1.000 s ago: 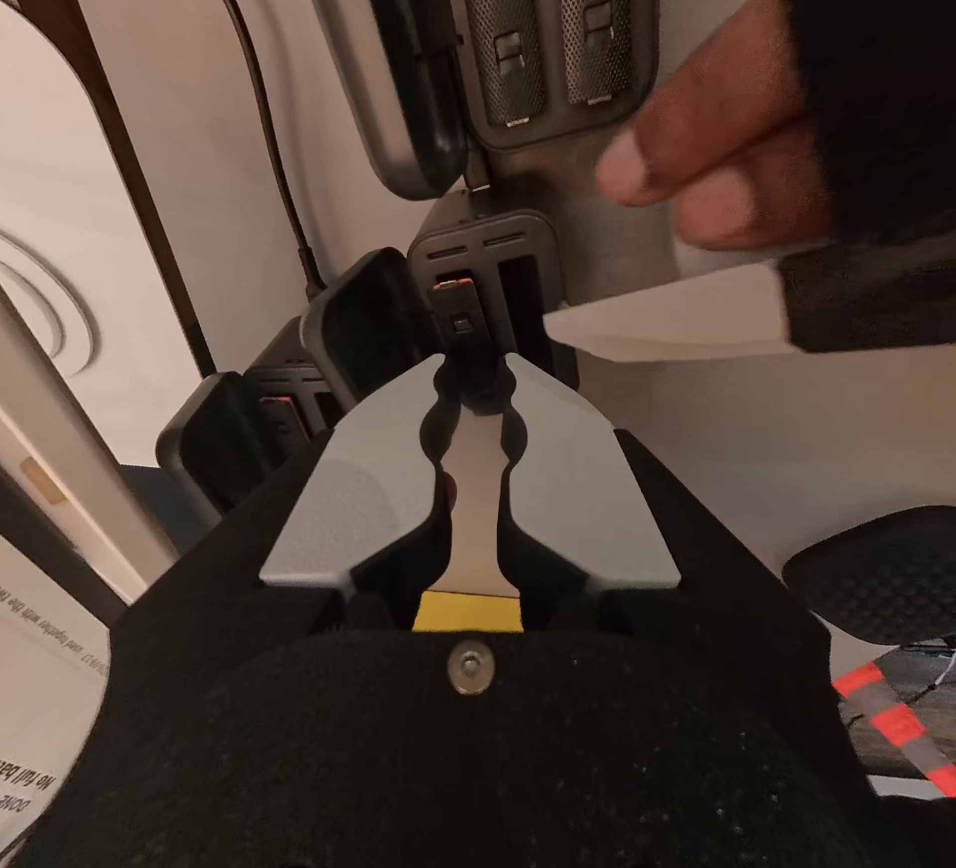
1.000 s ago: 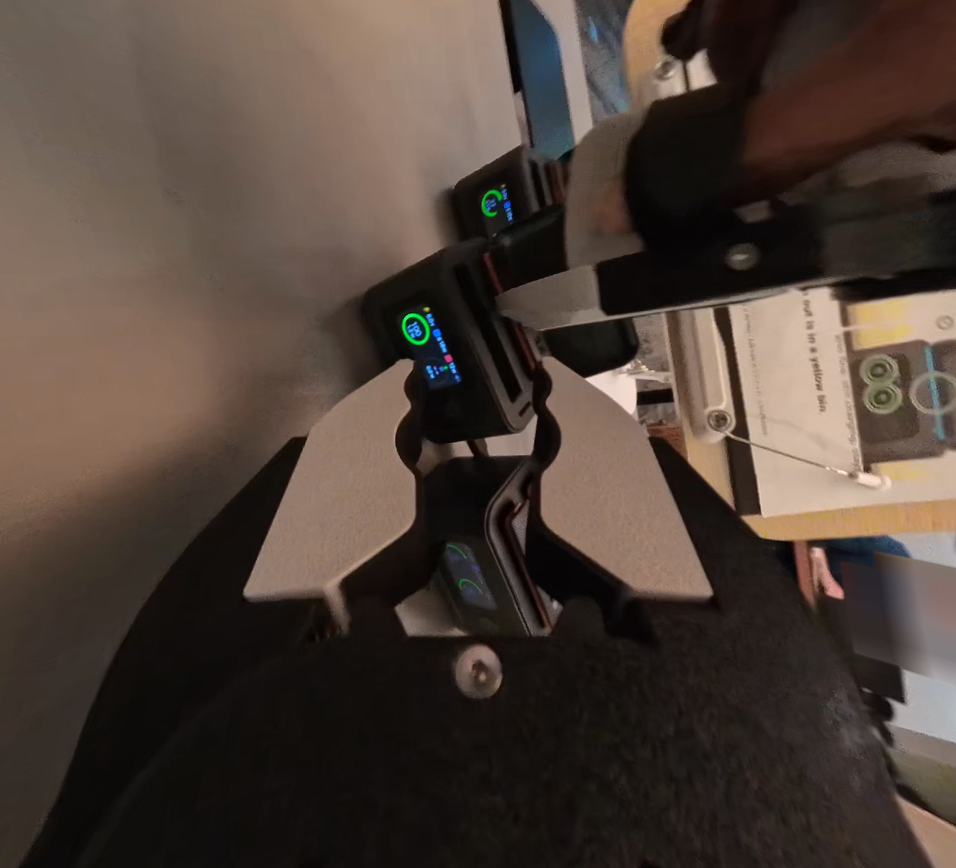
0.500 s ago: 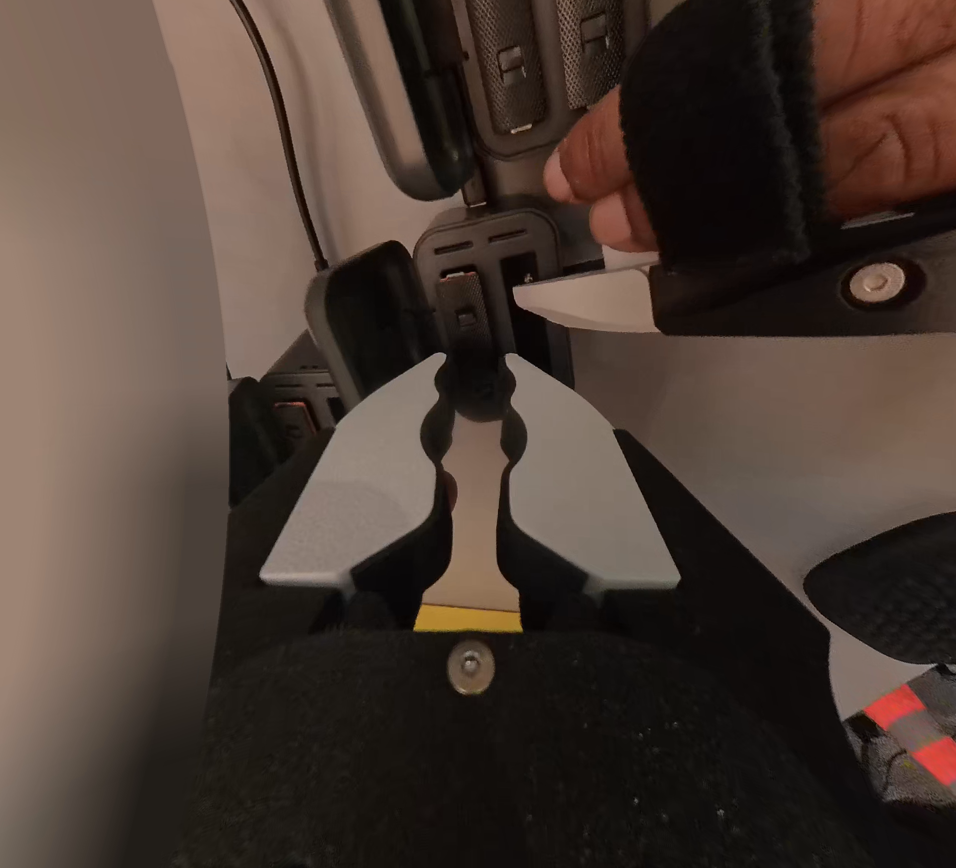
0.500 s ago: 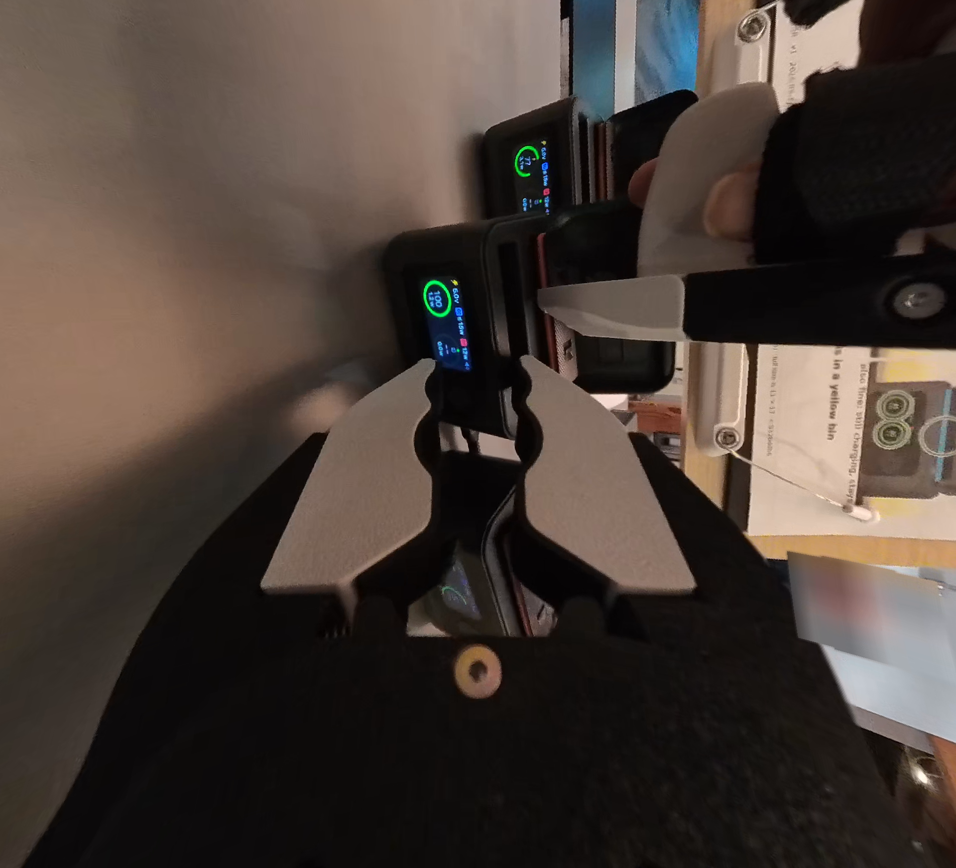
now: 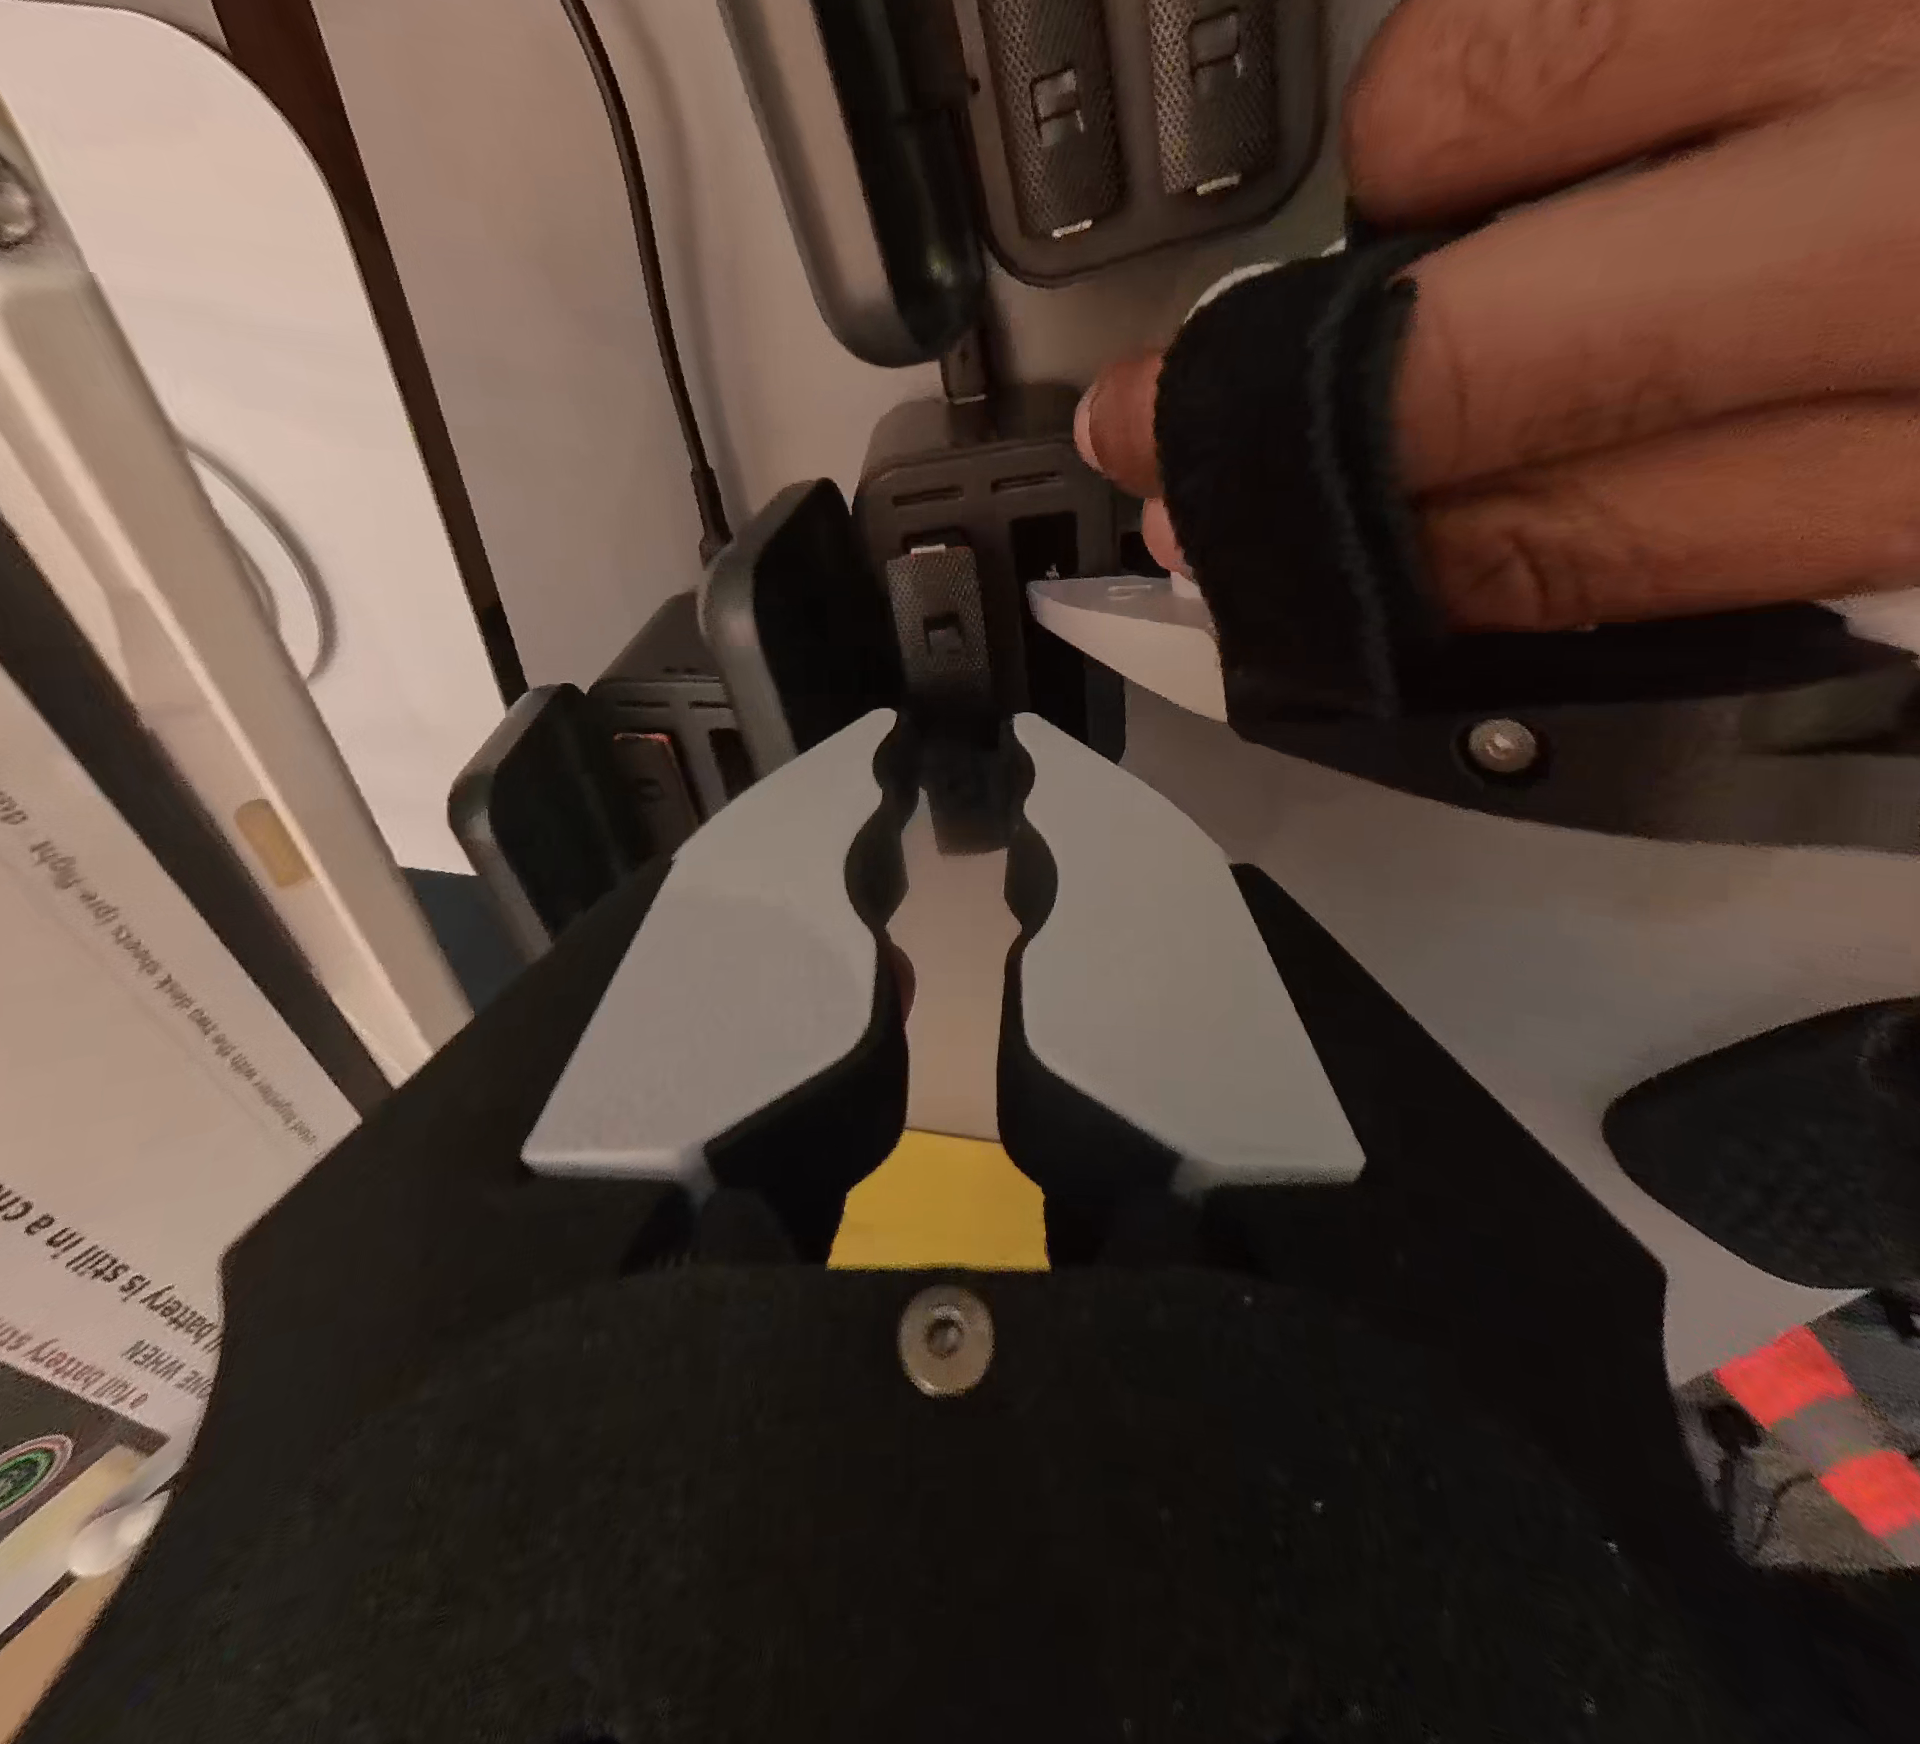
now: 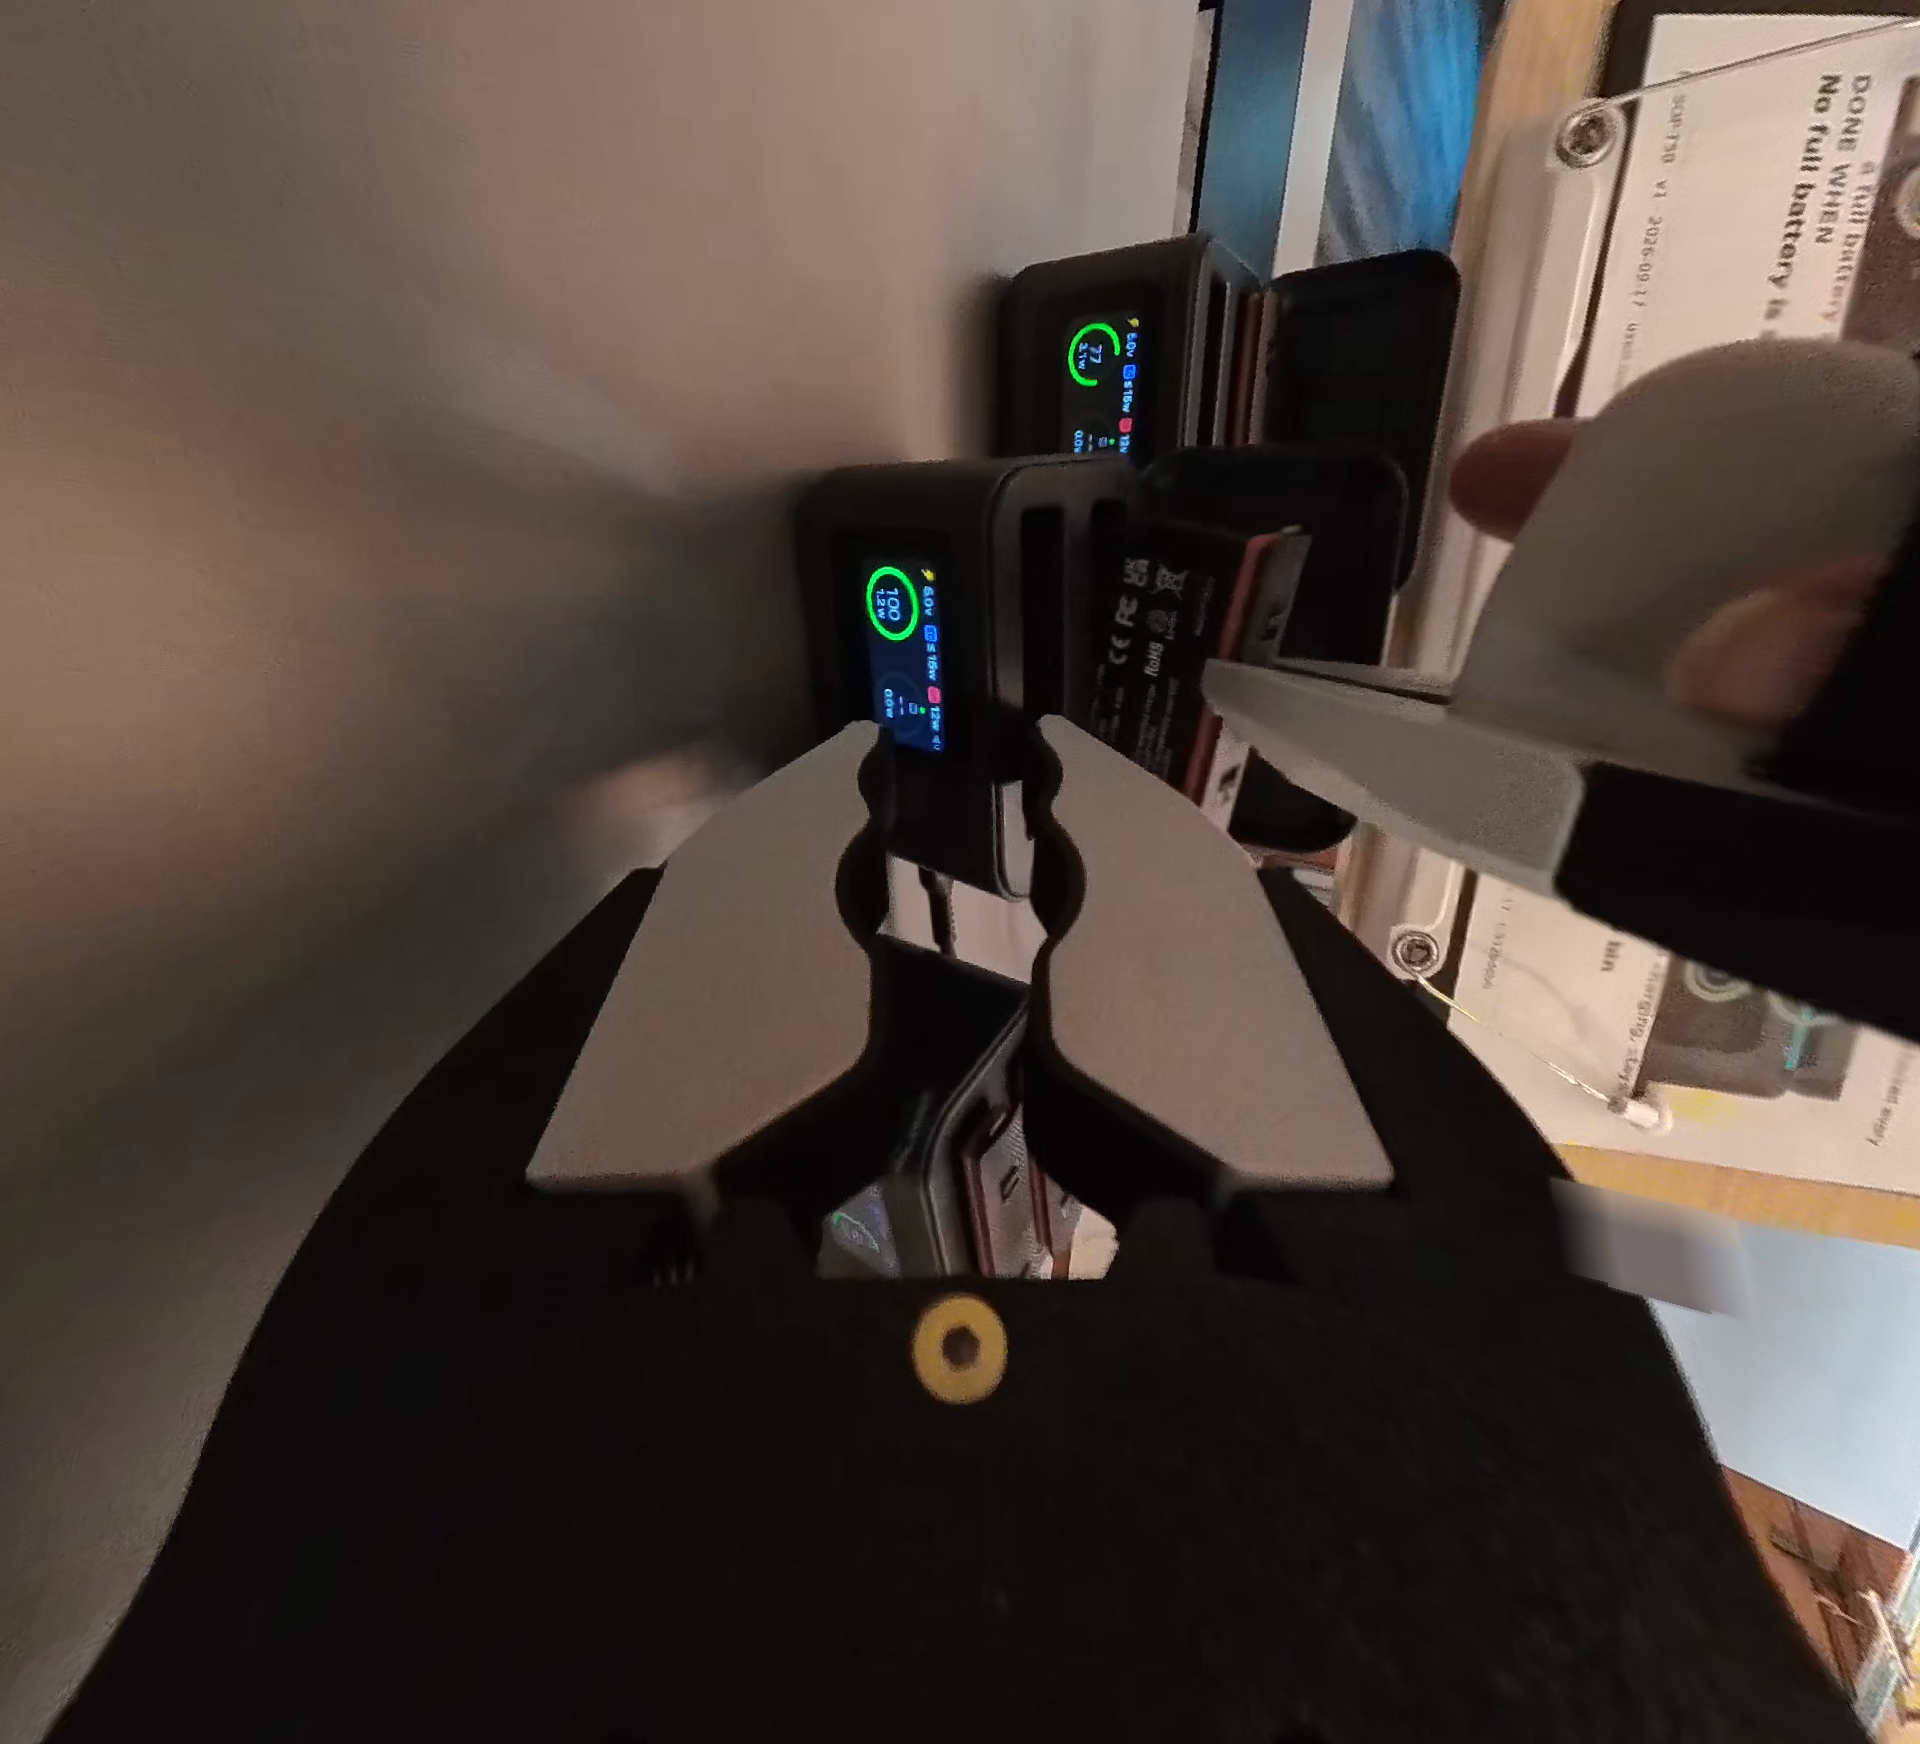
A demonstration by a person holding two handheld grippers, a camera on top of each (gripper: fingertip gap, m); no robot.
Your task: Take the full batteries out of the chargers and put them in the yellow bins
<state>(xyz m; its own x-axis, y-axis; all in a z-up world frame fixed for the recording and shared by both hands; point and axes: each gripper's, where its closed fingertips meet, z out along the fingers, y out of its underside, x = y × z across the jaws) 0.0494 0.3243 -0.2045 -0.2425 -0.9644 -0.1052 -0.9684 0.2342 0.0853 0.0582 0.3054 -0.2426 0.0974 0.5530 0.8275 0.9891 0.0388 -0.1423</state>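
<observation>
My left gripper (image 5: 951,738) is shut on the end of a black battery (image 5: 940,645) that stands partly out of the left slot of a black charger (image 5: 977,479). The charger's lid (image 5: 800,614) hangs open to the left. In the right wrist view the same charger (image 6: 914,551) shows a lit screen with a full green ring. The battery (image 6: 1164,655) sticks out of it, held by the left gripper (image 6: 1351,738). My right gripper (image 6: 961,738) is closed around the charger's lower end. One of its fingers (image 5: 1112,624) shows beside the charger in the left wrist view.
A second charger (image 6: 1101,364) with a partial green ring stands behind; it also shows in the left wrist view (image 5: 665,728). A third charger (image 6: 935,1175) lies below my right gripper. A grey case with mesh cylinders (image 5: 1122,32), a cable (image 5: 613,167), a printed sheet (image 6: 1766,240) and something yellow (image 5: 935,1216) are near. The grippers' ends are close to 5 cm from one another.
The battery has slid farther out of the charger in my left gripper. My right gripper has narrowed onto the charger's end, and the hand holding it has come closer.
</observation>
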